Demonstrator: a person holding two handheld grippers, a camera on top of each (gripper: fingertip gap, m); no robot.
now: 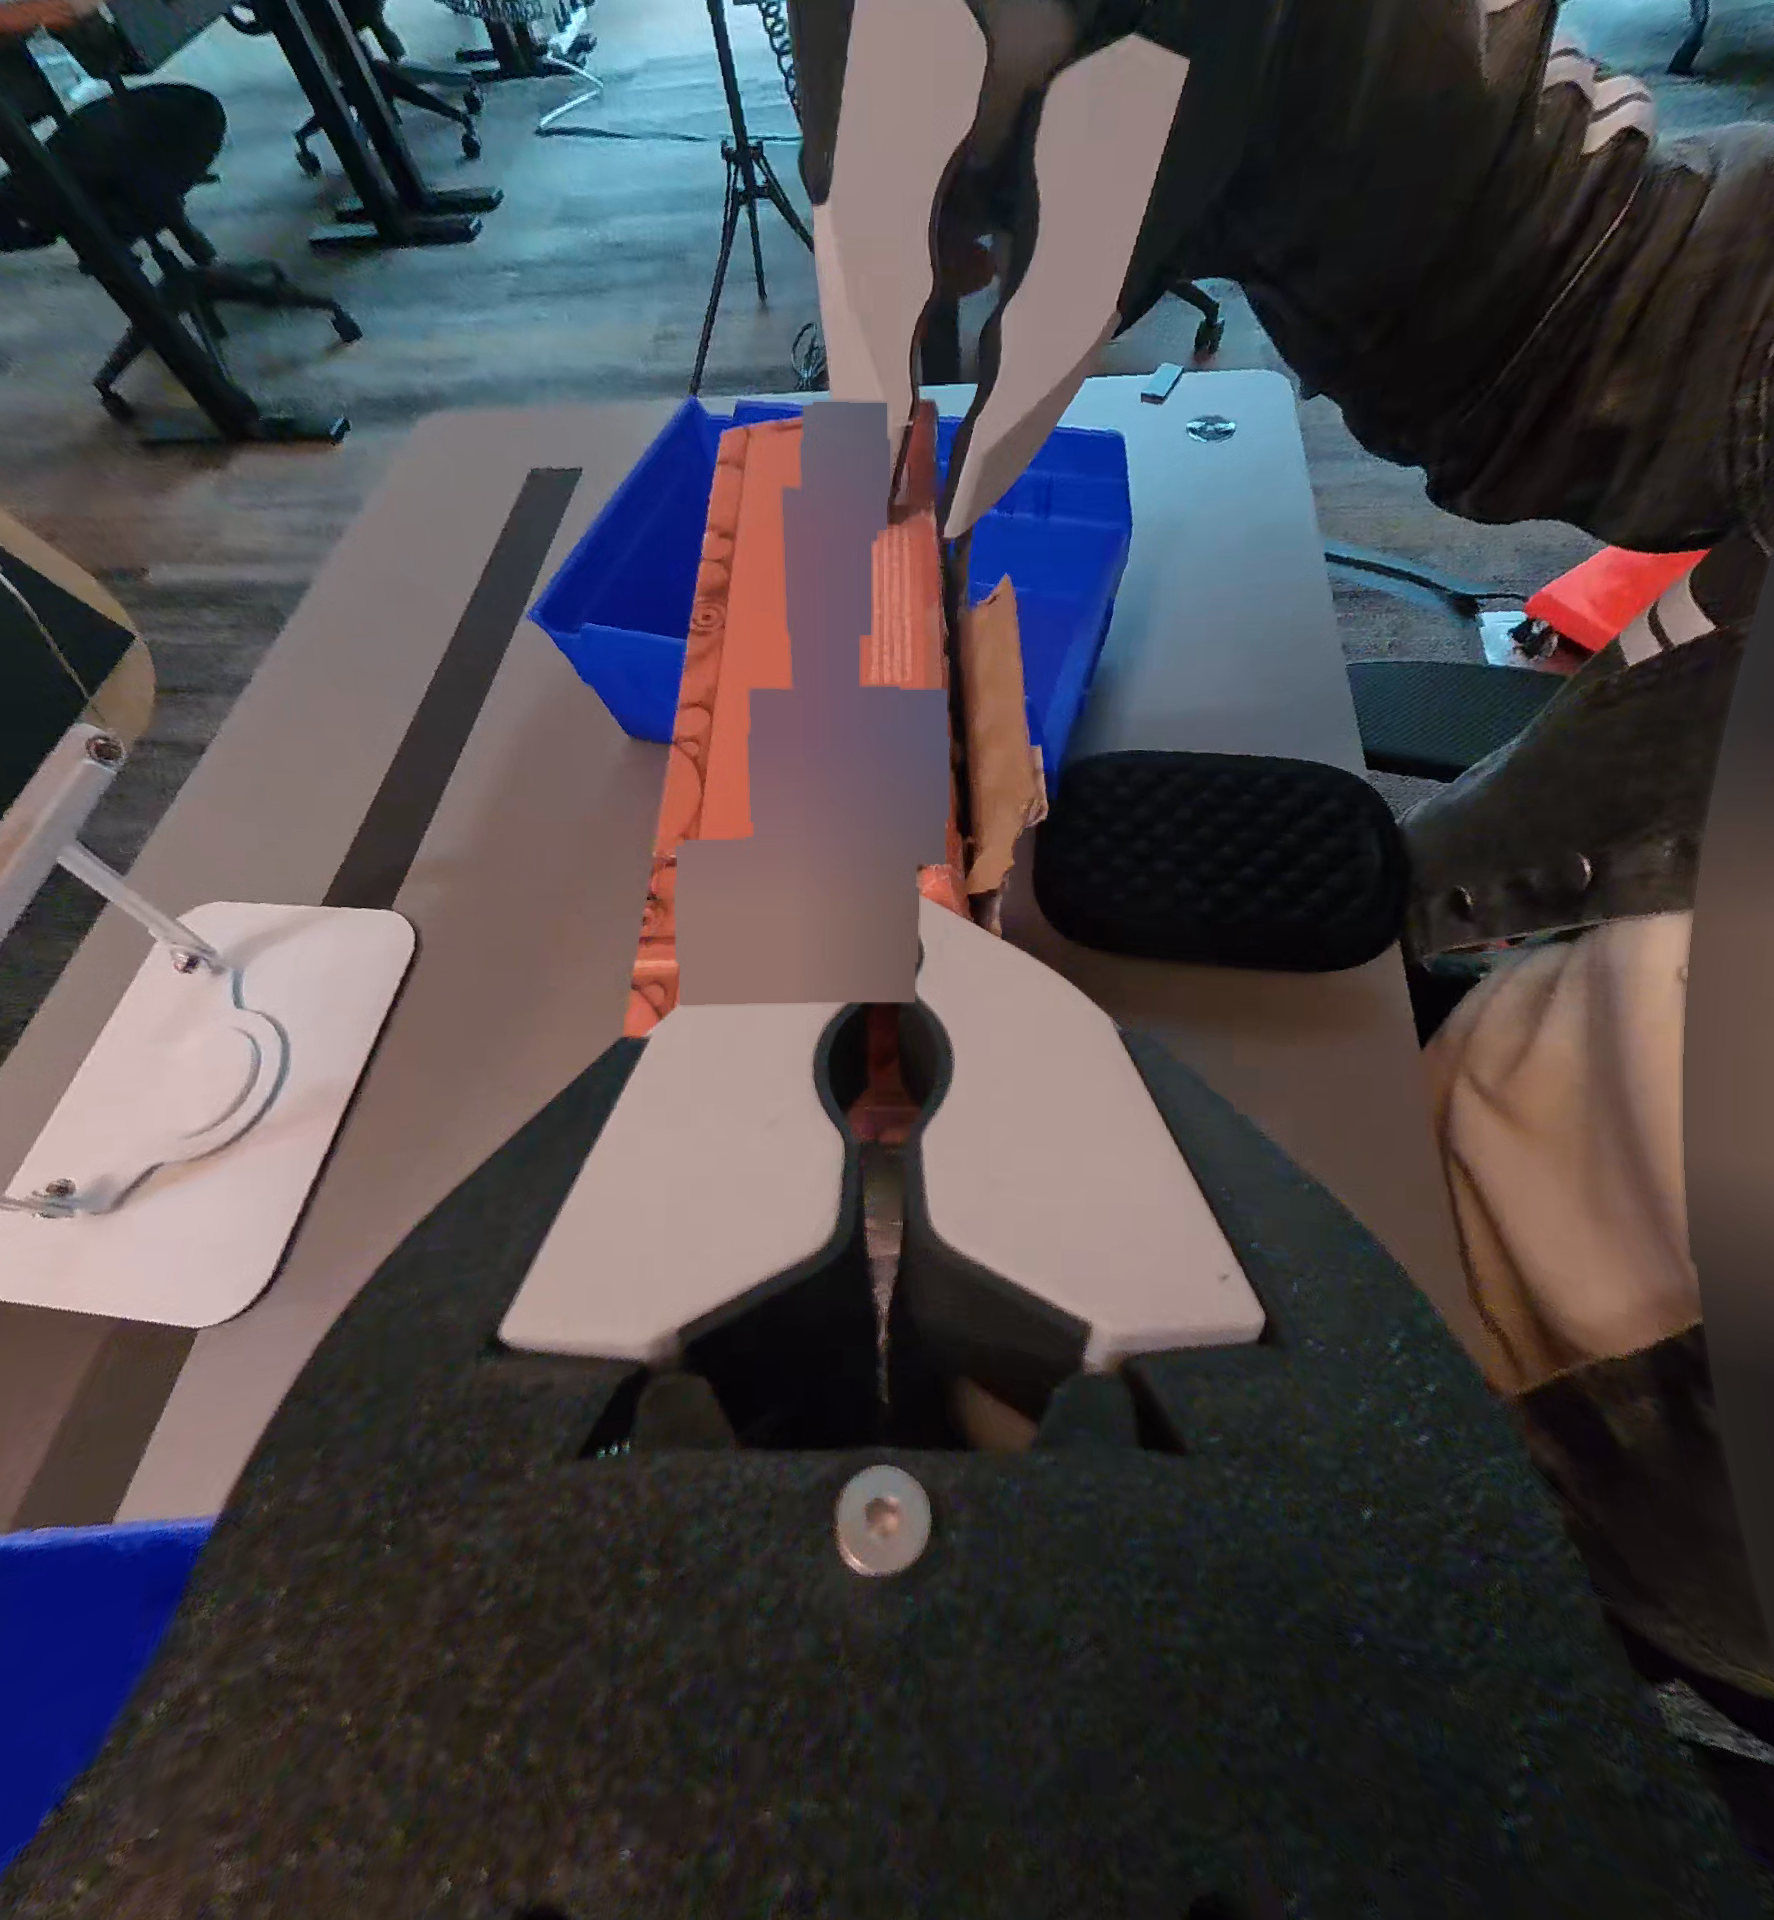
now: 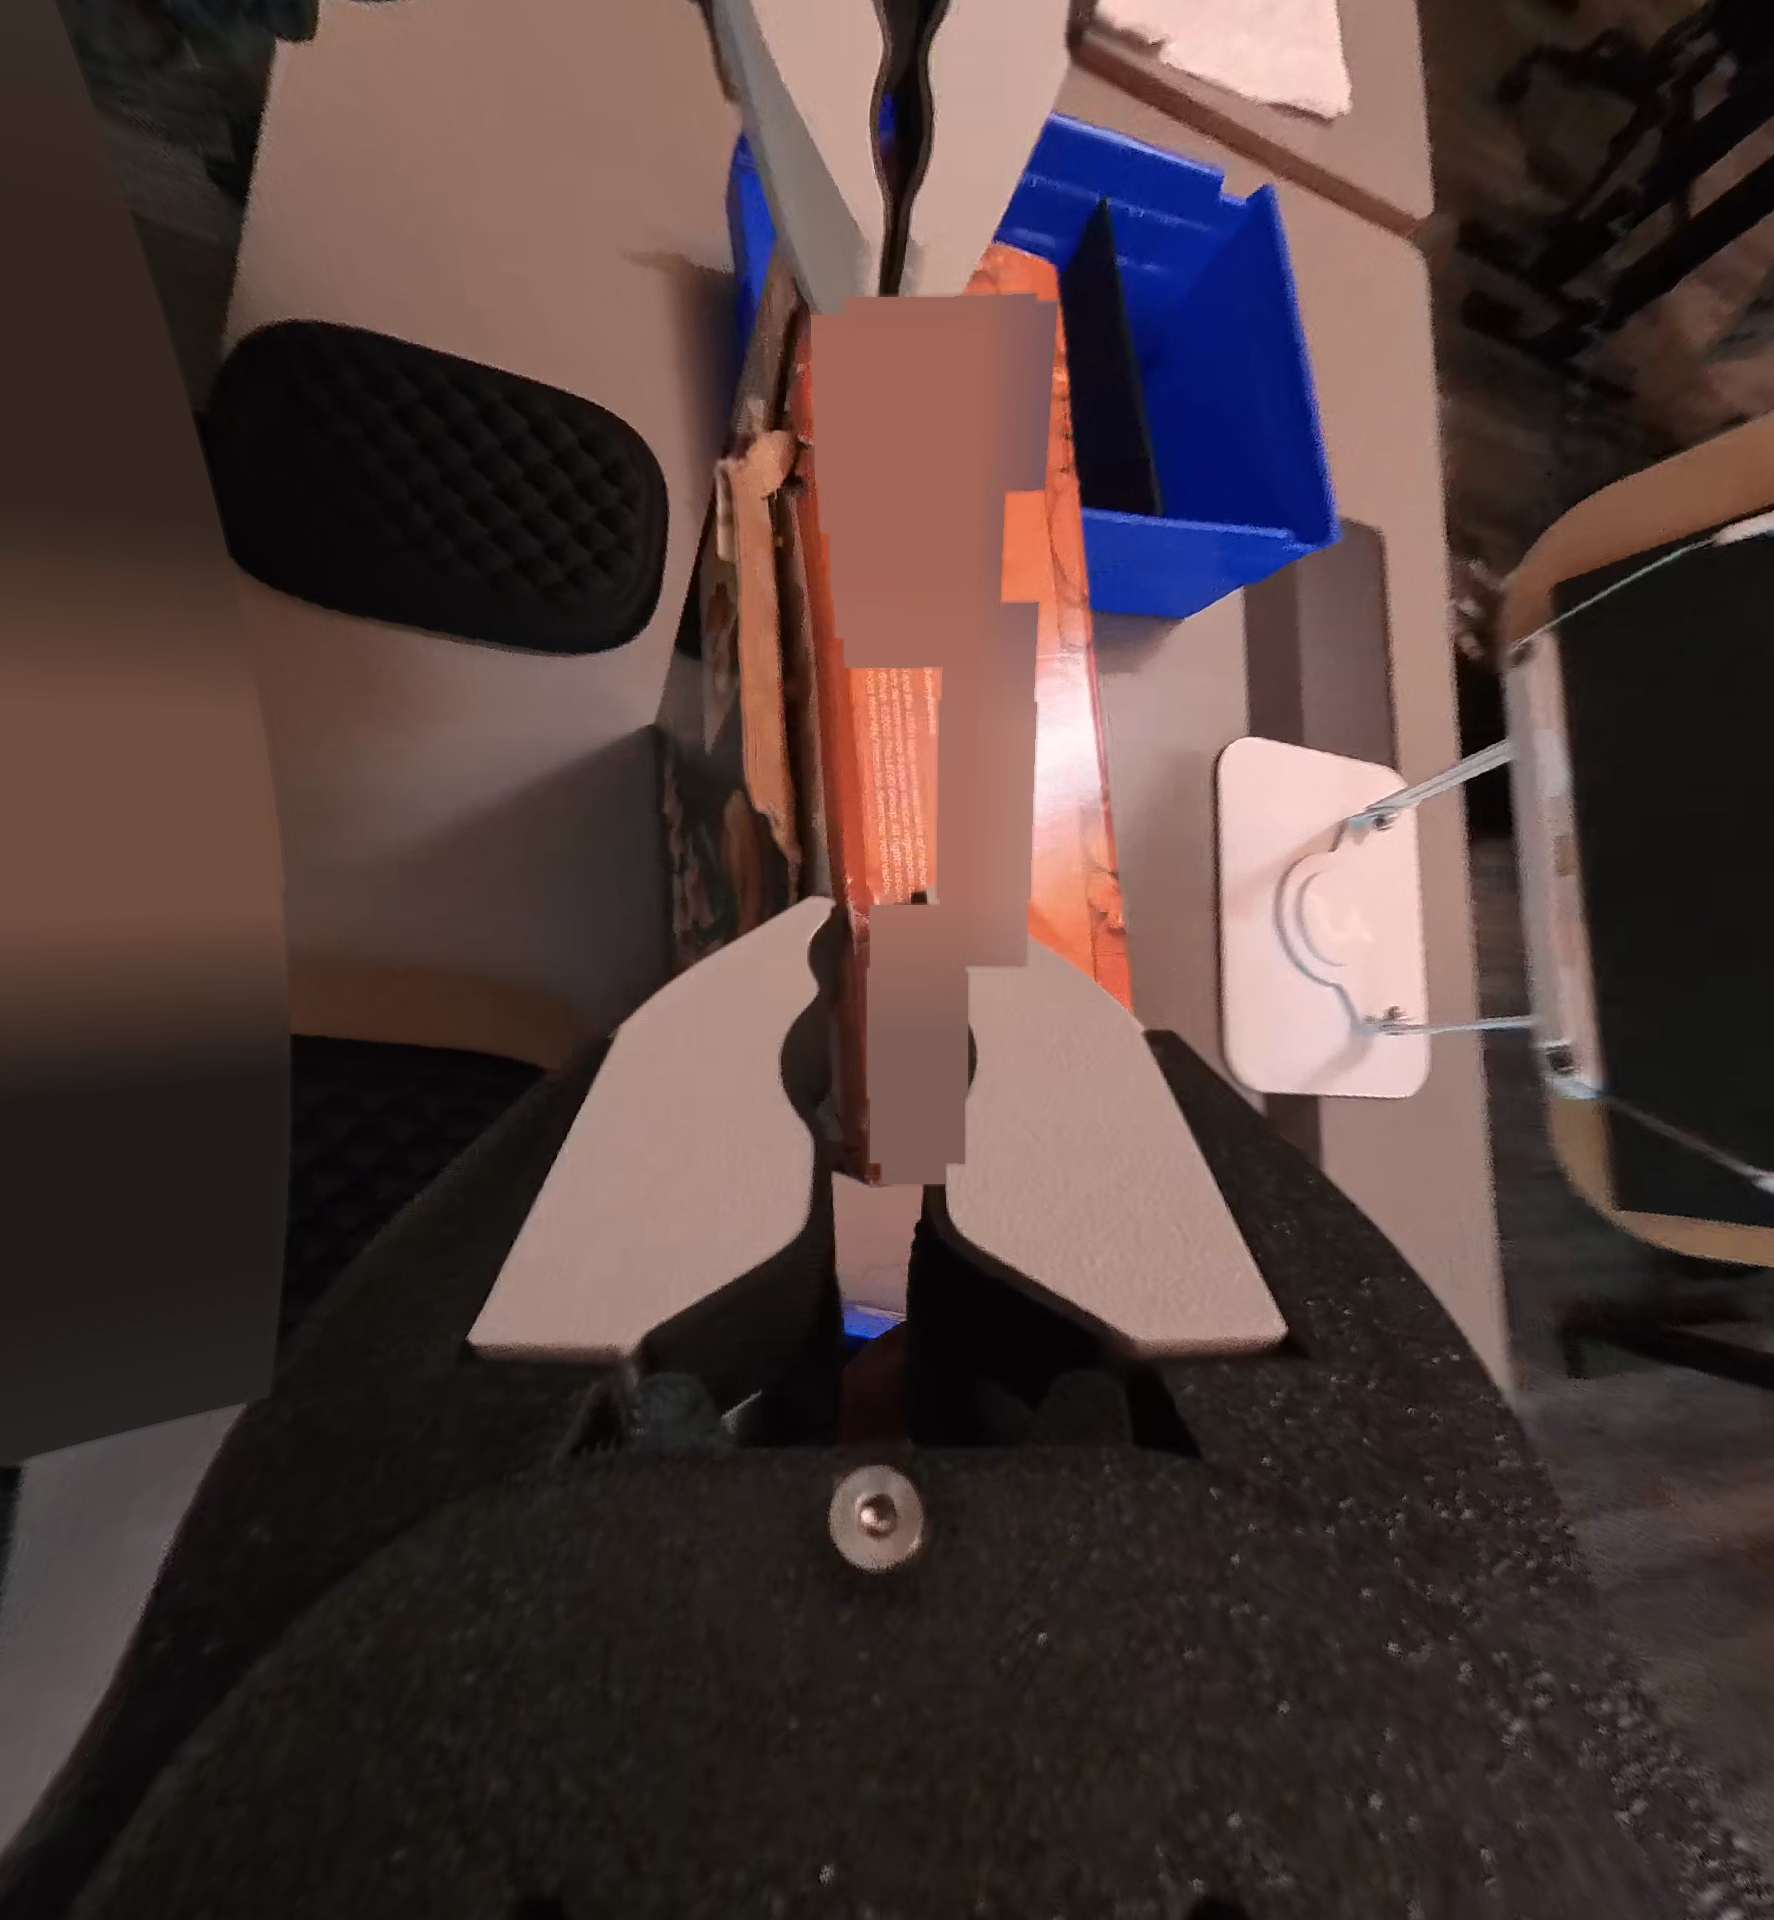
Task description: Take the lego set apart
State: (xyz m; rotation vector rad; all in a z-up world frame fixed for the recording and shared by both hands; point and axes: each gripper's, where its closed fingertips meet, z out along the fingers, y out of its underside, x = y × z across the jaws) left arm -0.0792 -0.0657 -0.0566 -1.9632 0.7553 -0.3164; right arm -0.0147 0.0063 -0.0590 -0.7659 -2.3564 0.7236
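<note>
An orange cardboard box [image 1: 727,623] of the lego set is held above the grey table [image 1: 509,831], partly under a mosaic patch. A torn brown flap [image 1: 997,748] hangs open along its right side. My left gripper [image 1: 867,1013] is shut on the box's near end. My right gripper [image 1: 924,499] comes from the far side and is shut on the opposite end. In the right wrist view the box [image 2: 1059,810] runs from my right gripper [image 2: 914,935] to the left gripper [image 2: 893,281], with the torn flap [image 2: 758,623] on the left.
A blue bin [image 1: 613,623] stands on the table behind and under the box; it also shows in the right wrist view [image 2: 1215,561]. A black padded cushion [image 1: 1215,862] lies to the right. A white plate with a metal bracket [image 1: 187,1112] lies to the left. A person's sleeve [image 1: 1485,260] is at the upper right.
</note>
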